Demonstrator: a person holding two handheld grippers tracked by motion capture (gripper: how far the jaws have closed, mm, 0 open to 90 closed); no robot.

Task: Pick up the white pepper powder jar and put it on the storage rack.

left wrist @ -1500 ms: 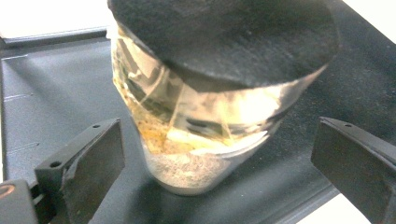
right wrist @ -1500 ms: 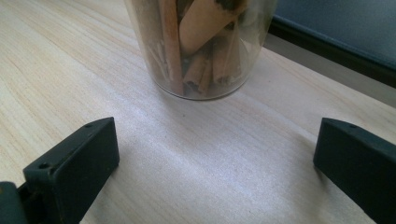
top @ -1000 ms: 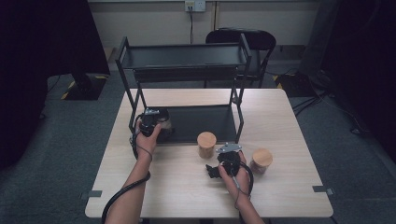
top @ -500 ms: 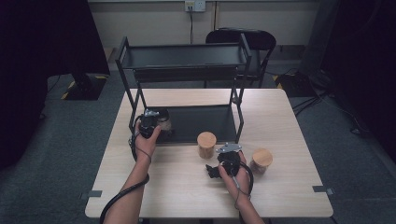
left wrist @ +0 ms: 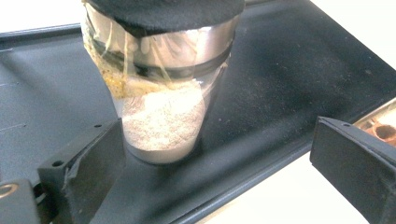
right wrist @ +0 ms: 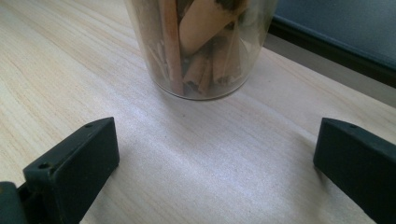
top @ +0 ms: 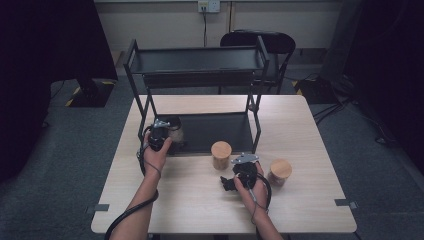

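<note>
The left gripper (left wrist: 215,158) sits with its jaws spread wide and nothing clamped. The spice jar (left wrist: 161,84) stands on the black tray (left wrist: 289,79) at upper left of the left gripper view, its top cut off by the frame. The right gripper (right wrist: 215,154) is also wide open on bare table (right wrist: 70,60), and the cinnamon jar (right wrist: 201,46) ahead of it is cropped too.

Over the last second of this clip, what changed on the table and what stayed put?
Little changed. The left gripper drew back slightly from the powder jar on the rack's lower tray; its jaws stand open around the jar, the left one close beside the glass, contact unclear. The right gripper, open, kept its place before the cinnamon jar. The two cork-lidded jars and the rack did not move.
</note>
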